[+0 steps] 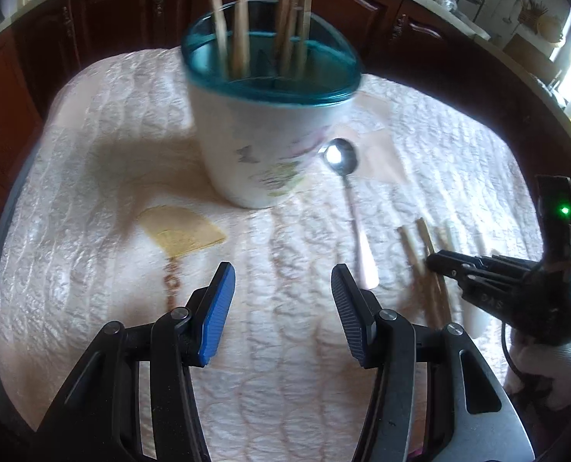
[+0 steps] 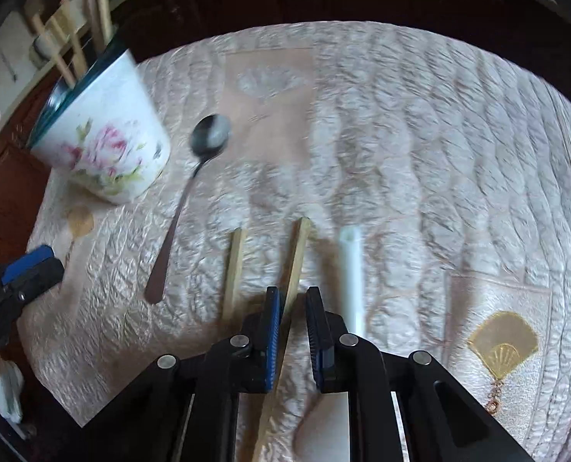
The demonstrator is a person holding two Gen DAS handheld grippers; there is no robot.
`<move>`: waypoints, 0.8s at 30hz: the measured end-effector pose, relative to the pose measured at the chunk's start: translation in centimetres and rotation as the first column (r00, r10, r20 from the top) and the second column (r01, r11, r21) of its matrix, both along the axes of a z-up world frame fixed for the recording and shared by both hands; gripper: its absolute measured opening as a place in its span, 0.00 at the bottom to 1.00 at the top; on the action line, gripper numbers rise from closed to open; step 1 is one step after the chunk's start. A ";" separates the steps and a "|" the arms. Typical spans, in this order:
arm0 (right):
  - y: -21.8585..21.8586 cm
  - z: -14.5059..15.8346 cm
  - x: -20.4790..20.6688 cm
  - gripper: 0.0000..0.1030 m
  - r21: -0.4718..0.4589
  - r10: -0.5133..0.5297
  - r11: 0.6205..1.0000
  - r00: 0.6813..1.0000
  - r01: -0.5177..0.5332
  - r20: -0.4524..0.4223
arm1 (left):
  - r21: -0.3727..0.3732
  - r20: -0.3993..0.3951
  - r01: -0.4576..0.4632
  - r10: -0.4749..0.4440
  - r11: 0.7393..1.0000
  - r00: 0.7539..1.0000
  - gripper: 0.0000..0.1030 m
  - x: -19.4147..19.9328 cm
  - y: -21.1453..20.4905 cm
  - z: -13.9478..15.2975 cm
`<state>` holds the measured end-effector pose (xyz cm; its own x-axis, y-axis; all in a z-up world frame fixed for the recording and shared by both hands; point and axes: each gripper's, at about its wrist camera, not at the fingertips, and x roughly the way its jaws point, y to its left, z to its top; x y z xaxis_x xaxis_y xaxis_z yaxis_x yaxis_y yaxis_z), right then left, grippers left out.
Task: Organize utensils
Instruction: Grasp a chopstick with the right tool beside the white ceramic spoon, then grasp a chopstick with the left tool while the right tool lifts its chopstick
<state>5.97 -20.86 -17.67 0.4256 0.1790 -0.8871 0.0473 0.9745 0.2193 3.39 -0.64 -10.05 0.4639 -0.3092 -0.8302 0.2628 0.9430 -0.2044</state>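
A white floral cup with a teal rim (image 1: 258, 146) stands on the quilted cloth and holds several wooden chopsticks (image 1: 239, 23); it also shows in the right wrist view (image 2: 104, 142). A metal spoon (image 1: 352, 200) (image 2: 193, 188) lies right of the cup. My left gripper (image 1: 283, 308) is open and empty, short of the cup. My right gripper (image 2: 293, 308) straddles a wooden chopstick (image 2: 297, 254) lying on the cloth, its jaws narrowly apart around it. Another wooden chopstick (image 2: 234, 269) lies to its left and a white utensil handle (image 2: 351, 269) to its right.
The quilted cream cloth (image 2: 420, 154) covers the table, with gold fan patches (image 2: 503, 346) (image 1: 183, 231). Dark wooden cabinets (image 1: 112, 19) stand beyond the table's far edge. My right gripper shows at the right of the left wrist view (image 1: 435, 261).
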 end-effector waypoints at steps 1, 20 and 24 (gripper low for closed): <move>-0.3 -0.1 0.0 0.13 0.016 0.005 1.000 1.000 -0.004 -0.004 | -0.012 -0.003 0.011 -0.011 1.000 1.000 0.50 0.1 -0.6 0.1; -7.5 -0.4 -0.9 0.13 0.156 -0.008 0.988 0.999 0.015 -0.047 | 0.023 -0.171 0.195 -0.188 0.980 0.967 0.42 3.5 -13.3 -3.9; -8.7 -0.3 0.0 0.13 0.151 -0.016 0.988 0.998 0.024 -0.055 | 0.056 -0.154 0.191 -0.181 0.980 0.971 0.28 3.9 -13.9 -4.3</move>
